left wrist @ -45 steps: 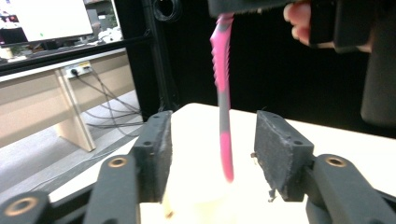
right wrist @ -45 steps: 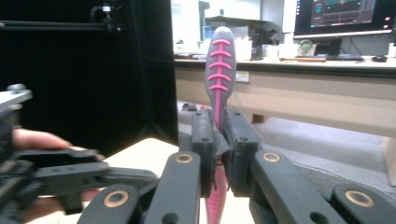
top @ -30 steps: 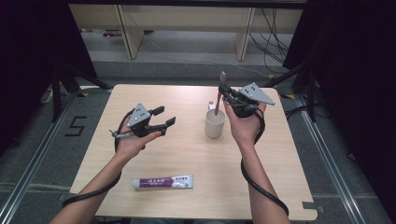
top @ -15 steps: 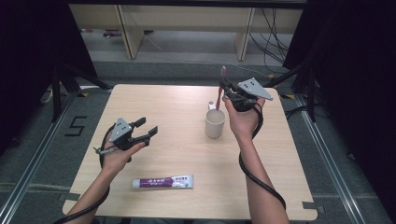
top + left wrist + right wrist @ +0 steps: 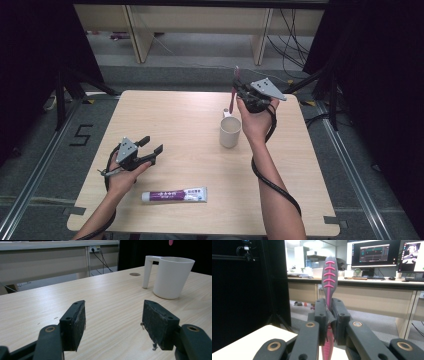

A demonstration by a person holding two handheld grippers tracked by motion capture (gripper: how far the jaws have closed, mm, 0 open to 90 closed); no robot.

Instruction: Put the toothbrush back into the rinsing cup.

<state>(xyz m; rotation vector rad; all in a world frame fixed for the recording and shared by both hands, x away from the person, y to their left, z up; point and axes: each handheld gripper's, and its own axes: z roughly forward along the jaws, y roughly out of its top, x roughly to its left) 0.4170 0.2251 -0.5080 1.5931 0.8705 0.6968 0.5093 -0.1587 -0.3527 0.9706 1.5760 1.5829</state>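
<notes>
Now the right gripper [image 5: 239, 90] is clamped on a pink and grey toothbrush [image 5: 232, 97], its 2 jaws pressed flat against the handle, as the right gripper view makes plain: the ribbed grip end of the toothbrush [image 5: 329, 277] stands upright above the jaws and the rest runs down between them. From the high view the toothbrush hangs above the white cup [image 5: 230, 132], with its lower end close over the rim; I cannot tell whether the tip is inside the cup or just clear of it. Compared with 1 second ago, the toothbrush sits higher over the cup, so it reads as being lifted out rather than put in. The bigger change is on the other side: the left gripper [image 5: 148, 150], jaws spread apart and holding nothing, has drawn back from the middle of the table [image 5: 180, 115] toward the person's near left, and it now hovers near the purple and white toothpaste tube [image 5: 174, 194], which lies flat close to the front edge. In the left gripper view the open jaws frame bare wood, with the cup [image 5: 172, 277] and its handle farther off to the right. To my eye this means the work is turning toward the tube: the brush is freed in 1 hand, and the other is placed to pick up the toothpaste next.
</notes>
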